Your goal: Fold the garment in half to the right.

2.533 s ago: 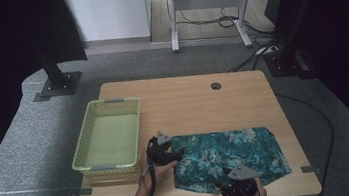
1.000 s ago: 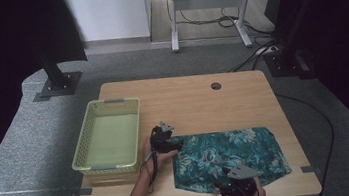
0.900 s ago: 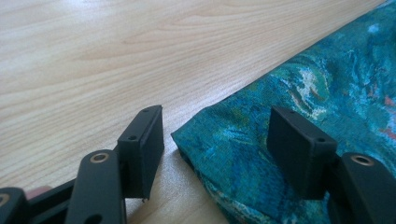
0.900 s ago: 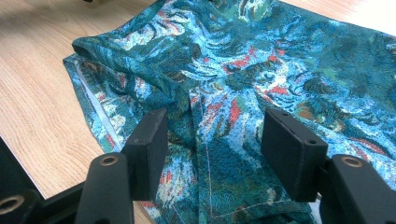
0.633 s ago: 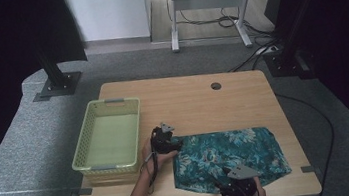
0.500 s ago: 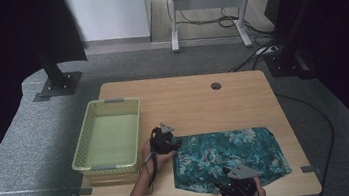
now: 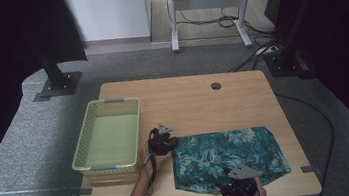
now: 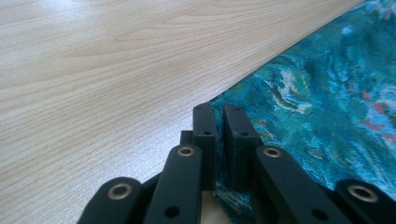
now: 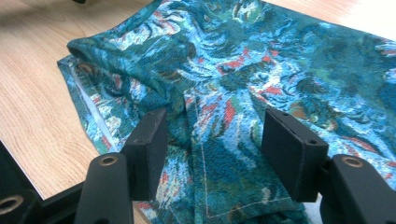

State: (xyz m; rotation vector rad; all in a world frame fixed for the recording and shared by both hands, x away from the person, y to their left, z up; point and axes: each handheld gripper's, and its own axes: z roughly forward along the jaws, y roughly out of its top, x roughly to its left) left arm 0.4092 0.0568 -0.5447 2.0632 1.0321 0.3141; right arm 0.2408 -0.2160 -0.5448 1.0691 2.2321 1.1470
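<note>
Jaws of the left gripper (image 8: 219,135) pinch the cloth (image 8: 327,107) corner.

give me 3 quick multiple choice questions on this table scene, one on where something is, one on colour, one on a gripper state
1. Where does the basket stand relative to the patterned cloth?
A. on top of it
B. to its left in the high view
C. behind it, by the table's round hole

2. What colour is the basket?
A. pale yellow-green
B. red
C. black

3. How do the jaws of the right gripper stand?
A. pressed together
B. apart, over the cloth
C. clamped on the basket rim

Answers:
1. B, the basket sits at the table's left side with the cloth to its right.
2. A, its mesh walls are pale yellow-green.
3. B, the right gripper view shows a wide gap with cloth between the pads.
</note>
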